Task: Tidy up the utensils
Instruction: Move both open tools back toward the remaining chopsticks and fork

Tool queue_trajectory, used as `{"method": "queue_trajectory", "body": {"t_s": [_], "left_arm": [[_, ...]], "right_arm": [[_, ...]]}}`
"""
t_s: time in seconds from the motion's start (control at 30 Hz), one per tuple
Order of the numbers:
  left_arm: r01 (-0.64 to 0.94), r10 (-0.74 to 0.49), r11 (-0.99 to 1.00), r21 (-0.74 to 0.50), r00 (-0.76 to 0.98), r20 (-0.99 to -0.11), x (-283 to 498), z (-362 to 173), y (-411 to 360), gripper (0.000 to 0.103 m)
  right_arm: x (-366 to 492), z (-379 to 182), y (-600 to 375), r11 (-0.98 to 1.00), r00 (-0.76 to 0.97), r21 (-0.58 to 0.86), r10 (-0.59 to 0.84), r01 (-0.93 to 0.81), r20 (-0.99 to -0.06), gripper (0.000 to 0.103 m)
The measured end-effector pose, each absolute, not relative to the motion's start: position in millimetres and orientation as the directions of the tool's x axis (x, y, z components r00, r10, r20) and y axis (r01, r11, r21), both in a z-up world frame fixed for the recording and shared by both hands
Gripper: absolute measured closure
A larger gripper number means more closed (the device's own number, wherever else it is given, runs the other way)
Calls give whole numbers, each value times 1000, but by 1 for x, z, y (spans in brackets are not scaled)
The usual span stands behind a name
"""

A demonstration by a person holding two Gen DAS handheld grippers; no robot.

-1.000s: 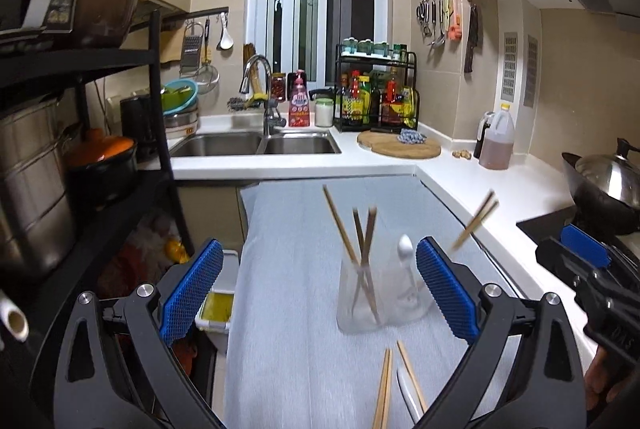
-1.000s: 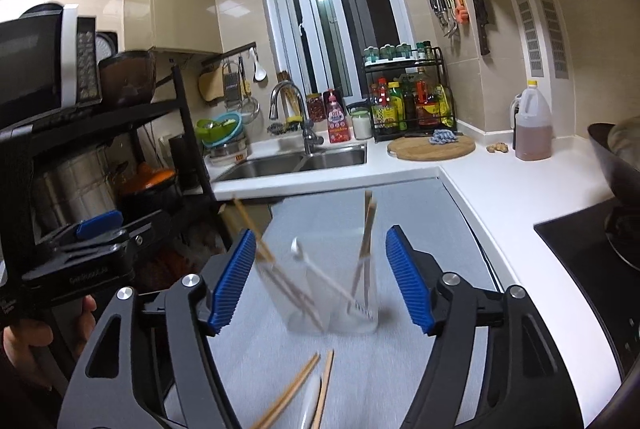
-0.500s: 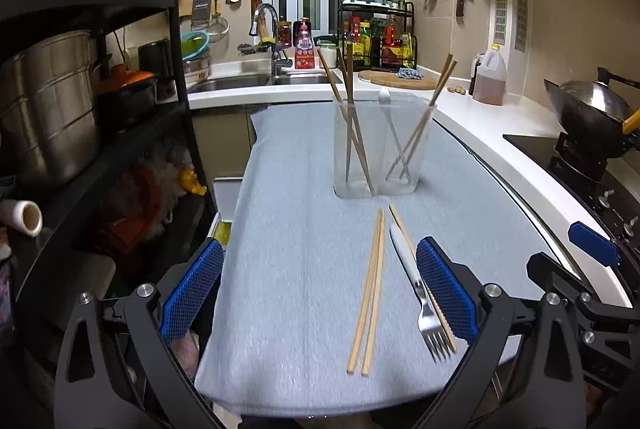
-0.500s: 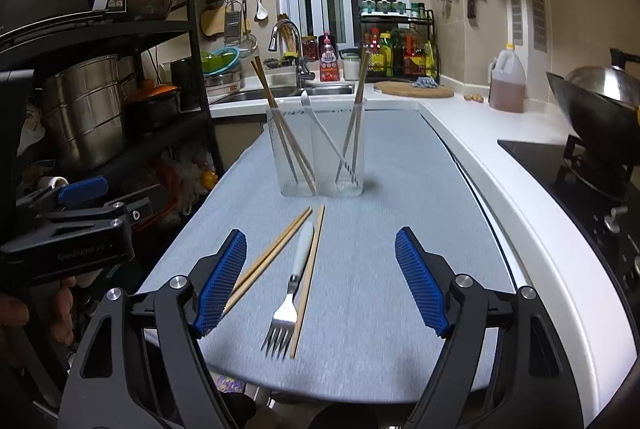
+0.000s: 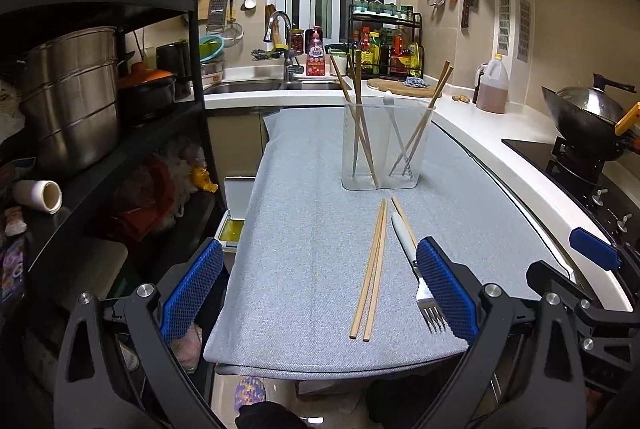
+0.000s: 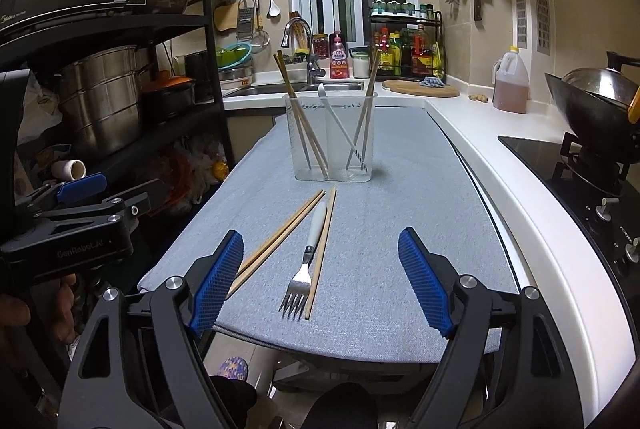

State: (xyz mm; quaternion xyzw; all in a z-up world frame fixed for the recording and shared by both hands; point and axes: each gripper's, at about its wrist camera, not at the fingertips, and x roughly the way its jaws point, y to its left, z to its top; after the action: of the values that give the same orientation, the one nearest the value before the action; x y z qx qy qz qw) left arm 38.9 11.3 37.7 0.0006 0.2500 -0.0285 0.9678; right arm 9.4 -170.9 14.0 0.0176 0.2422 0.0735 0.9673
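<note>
On the grey mat [image 5: 304, 229] in front of us, a clear two-compartment holder [image 5: 383, 145] stands at the far middle, with chopsticks and a white-handled utensil leaning inside. Nearer to us lie a pair of chopsticks [image 5: 372, 269], and just to their right a white-handled fork [image 6: 308, 249] beside a single chopstick [image 6: 323, 245]. We hold our left gripper [image 5: 320, 293] and right gripper [image 6: 320, 277] low at the mat's near edge, jaws released wide and grasping nothing.
</note>
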Motion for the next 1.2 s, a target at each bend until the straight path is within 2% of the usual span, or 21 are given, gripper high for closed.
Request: {"method": "queue_trajectory", "body": {"t_s": [1.2], "left_arm": [[21, -24, 1000, -12, 856, -516, 48, 9, 22, 9]], "right_arm": [[19, -4, -170, 991, 850, 77, 134, -110, -509, 24]]}}
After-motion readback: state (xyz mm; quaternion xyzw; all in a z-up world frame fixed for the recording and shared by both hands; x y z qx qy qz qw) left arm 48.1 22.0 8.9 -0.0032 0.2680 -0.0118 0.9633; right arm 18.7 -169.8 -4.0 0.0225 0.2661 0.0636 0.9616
